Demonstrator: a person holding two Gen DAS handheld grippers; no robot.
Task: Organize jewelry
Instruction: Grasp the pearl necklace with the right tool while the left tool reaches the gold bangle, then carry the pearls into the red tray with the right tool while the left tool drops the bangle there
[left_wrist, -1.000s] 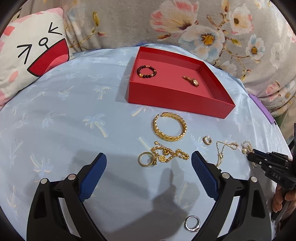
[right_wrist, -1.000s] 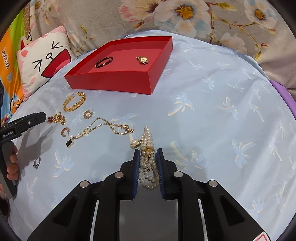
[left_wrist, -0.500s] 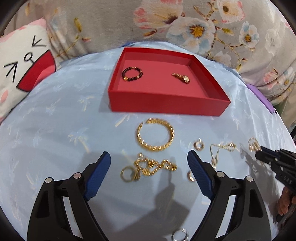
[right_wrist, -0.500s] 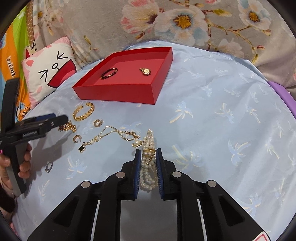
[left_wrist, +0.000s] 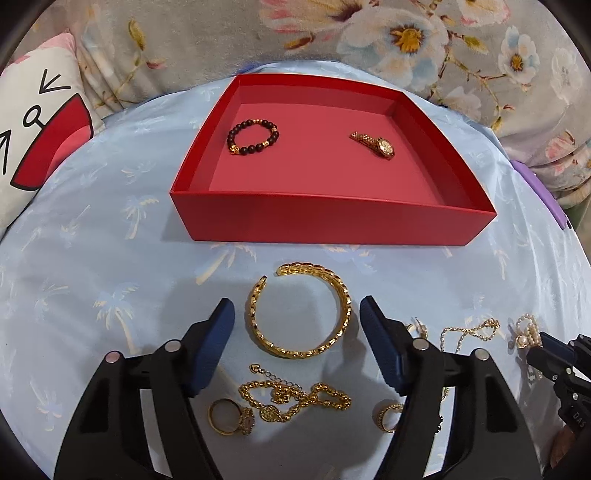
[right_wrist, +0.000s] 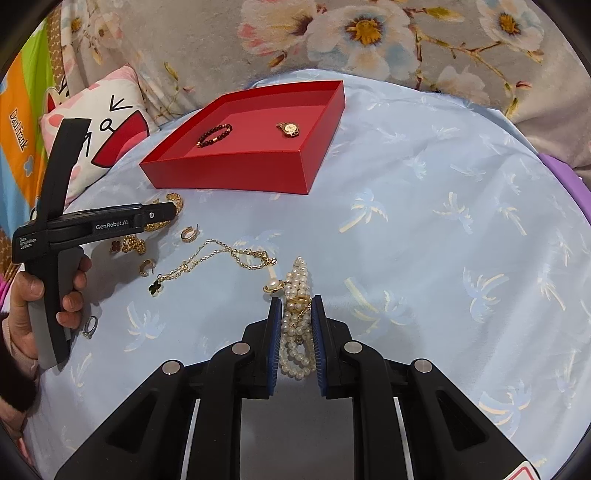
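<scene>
A red tray (left_wrist: 332, 218) (right_wrist: 240, 173) holds a dark bead bracelet (left_wrist: 253, 137) and a gold watch (left_wrist: 375, 144). My left gripper (left_wrist: 297, 314) is open, its fingers on either side of a gold cuff bangle (left_wrist: 299, 310) on the blue cloth. Below it lie a gold chain bracelet (left_wrist: 295, 400) and a gold ring (left_wrist: 231, 417). My right gripper (right_wrist: 295, 306) is shut on a pearl bracelet (right_wrist: 297, 332) and also shows at the right edge of the left wrist view (left_wrist: 543, 350).
A thin gold necklace with a clover charm (right_wrist: 214, 258), hoop earrings (right_wrist: 190, 233), a silver ring (right_wrist: 90, 326) and a pearl earring (right_wrist: 273, 285) lie on the cloth. A cartoon pillow (left_wrist: 33, 122) sits at the left. Floral fabric rises behind the tray.
My left gripper has moved forward towards the tray, from over the chain bracelet to around the gold bangle. The right gripper stays shut on the pearls and has lifted slightly.
</scene>
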